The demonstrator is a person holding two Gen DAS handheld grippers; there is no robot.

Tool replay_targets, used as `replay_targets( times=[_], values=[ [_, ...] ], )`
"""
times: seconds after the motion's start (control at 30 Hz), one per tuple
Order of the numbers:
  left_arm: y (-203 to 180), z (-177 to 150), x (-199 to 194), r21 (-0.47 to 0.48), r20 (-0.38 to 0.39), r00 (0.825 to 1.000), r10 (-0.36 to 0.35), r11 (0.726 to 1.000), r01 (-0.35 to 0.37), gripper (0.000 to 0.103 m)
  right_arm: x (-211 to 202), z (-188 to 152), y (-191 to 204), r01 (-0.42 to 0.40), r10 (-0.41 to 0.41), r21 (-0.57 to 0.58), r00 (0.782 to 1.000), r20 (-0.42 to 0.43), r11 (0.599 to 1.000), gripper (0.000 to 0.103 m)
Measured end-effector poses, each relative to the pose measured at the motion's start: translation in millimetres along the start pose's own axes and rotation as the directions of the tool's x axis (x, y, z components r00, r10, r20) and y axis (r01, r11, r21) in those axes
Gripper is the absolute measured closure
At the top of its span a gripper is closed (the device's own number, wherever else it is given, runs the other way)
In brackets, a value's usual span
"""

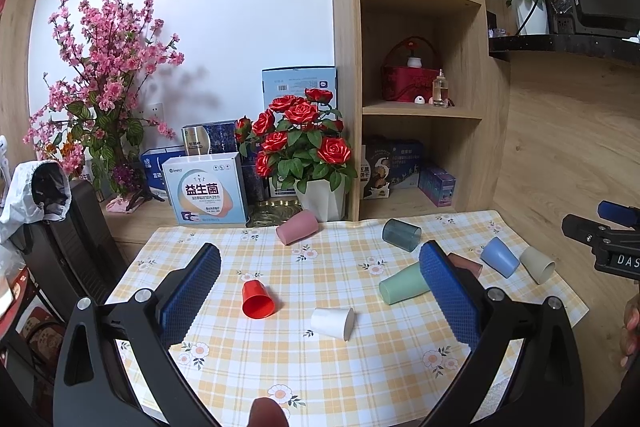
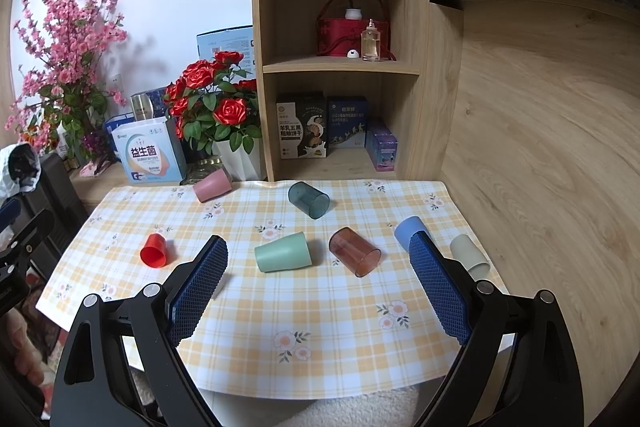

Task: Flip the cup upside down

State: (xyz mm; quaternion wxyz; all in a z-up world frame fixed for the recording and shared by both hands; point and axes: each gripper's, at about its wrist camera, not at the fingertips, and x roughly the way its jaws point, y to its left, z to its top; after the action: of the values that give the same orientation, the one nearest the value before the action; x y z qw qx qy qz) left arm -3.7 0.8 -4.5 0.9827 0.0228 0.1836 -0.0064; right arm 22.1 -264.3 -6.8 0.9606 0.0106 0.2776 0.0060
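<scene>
Several cups lie on their sides on the checked tablecloth (image 1: 280,359). In the left wrist view: a red cup (image 1: 257,299), a white cup (image 1: 333,322), a green cup (image 1: 402,283), a pink cup (image 1: 297,227), a dark teal cup (image 1: 401,235), a blue cup (image 1: 499,257) and a beige cup (image 1: 538,264). In the right wrist view: the red cup (image 2: 154,250), green cup (image 2: 283,251), brown clear cup (image 2: 354,256) and teal cup (image 2: 309,199). My left gripper (image 1: 320,267) is open and empty above the table. My right gripper (image 2: 320,259) is open and empty above the green and brown cups.
A rose pot (image 1: 316,187), boxes (image 1: 206,187) and pink blossoms (image 1: 100,75) stand behind the table. A wooden shelf unit (image 1: 416,67) rises at the back. A wooden wall (image 2: 540,147) borders the right side. A dark chair (image 1: 68,243) stands left.
</scene>
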Motion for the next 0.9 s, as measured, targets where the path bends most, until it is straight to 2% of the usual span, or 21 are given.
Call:
replay_targets(
  times=[0.37, 0.53, 0.77, 0.9],
  values=[
    [0.4, -2.7, 3.0, -0.011, -0.011, 1.000, -0.006, 1.000, 0.006, 0.006, 2.4, -1.9, -0.8, -0.003, 0.004, 0.010, 1.000, -0.005, 1.000, 0.014],
    [15.8, -6.0, 19.9, -0.071, -0.059, 0.998, -0.031, 0.997, 0.027, 0.006, 12.3, 1.1, -11.0, -0.062, 0.061, 0.061, 0.998, 0.013, 0.996, 0.014],
    [53.4, -11.1, 61.4, -0.106, -0.088, 0.996, -0.007, 0.994, -0.002, 0.006, 64.5, 2.1, -38.6, -0.074, 0.077, 0.108, 0.997, -0.027, 0.991, 0.014],
    [79.7, -15.2, 88.4, -0.136, -0.094, 0.995, -0.012, 0.991, -0.001, 0.006, 105.3, -1.7, -50.2, -0.093, 0.105, 0.130, 0.991, -0.088, 0.987, 0.014]
  ],
)
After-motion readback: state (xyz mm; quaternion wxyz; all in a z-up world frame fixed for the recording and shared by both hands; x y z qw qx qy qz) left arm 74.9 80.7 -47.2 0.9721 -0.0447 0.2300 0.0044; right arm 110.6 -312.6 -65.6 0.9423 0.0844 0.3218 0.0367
